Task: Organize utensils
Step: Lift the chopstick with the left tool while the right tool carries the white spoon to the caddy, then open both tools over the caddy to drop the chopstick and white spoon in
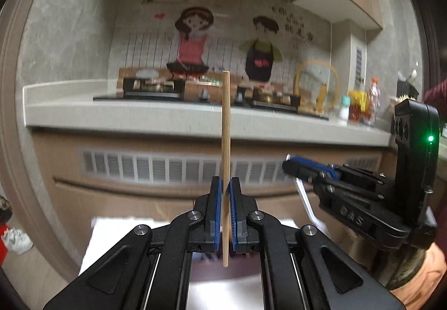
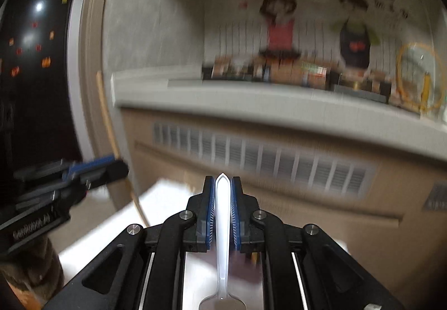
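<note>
My left gripper (image 1: pixel 225 184) is shut on a wooden chopstick (image 1: pixel 225 128), which stands nearly upright between the blue pads, its top well above them. My right gripper (image 2: pixel 222 181) is shut on the handle of a white plastic utensil (image 2: pixel 222 220); the handle tip pokes out past the fingertips and the head lies back toward the camera. In the left wrist view the right gripper (image 1: pixel 290 166) is off to the right with the white handle (image 1: pixel 306 204) hanging below it. The right wrist view shows the left gripper (image 2: pixel 120 167) at the left with the chopstick (image 2: pixel 107 125).
Both grippers are raised in front of a kitchen counter (image 1: pixel 139 114) carrying a gas stove (image 1: pixel 156 92) and bottles (image 1: pixel 363 106) at the right. Below the counter is a brown cabinet front with a vent grille (image 1: pixel 167 167). A white surface (image 1: pixel 223 293) lies beneath the grippers.
</note>
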A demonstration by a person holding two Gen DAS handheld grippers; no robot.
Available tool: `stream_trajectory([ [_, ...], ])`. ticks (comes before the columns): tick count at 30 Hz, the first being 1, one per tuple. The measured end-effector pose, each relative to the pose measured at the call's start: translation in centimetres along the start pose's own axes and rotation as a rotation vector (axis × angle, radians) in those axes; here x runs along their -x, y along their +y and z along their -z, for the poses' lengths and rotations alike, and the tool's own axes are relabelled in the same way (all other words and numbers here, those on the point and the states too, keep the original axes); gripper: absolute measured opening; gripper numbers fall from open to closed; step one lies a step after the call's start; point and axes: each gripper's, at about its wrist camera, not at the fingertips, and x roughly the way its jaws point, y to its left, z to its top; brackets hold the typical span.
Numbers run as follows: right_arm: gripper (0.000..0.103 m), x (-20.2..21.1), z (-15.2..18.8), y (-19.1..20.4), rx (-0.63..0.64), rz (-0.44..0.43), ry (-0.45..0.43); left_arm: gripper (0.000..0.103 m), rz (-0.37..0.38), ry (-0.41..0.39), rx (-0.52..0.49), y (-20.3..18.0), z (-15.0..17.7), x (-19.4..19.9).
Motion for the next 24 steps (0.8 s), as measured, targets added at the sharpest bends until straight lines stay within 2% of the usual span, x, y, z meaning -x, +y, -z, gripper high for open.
stream_trajectory([
  [4,0.011,-1.8,-1.5,-0.9,0.017,0.081,-0.170,0.006,-0.025,-0.028,-0.019,1.0,-0.8,-2.7],
  [6,0.011,-3.2,-1.1,-1.3,0.009,0.104,-0.204,0.006,-0.039,-0.032,-0.025,1.5,-0.2,-4.6],
  [9,0.011,-5.7,0.5,-1.5,0.013,0.197,-0.255,0.006,-0.062,-0.028,-0.018,2.4,1.2,-7.3],
  [15,0.011,-10.0,3.7,-1.8,0.033,0.303,-0.245,0.006,-0.103,-0.013,-0.032,3.2,5.0,-11.2],
  [18,0.011,-11.5,5.5,-1.9,0.044,0.349,-0.225,0.006,-0.101,0.041,-0.025,3.6,6.8,-13.3],
  [24,0.011,-12.6,7.8,-2.6,0.020,0.354,-0.186,0.006,-0.120,0.104,0.021,4.4,9.5,-14.9],
])
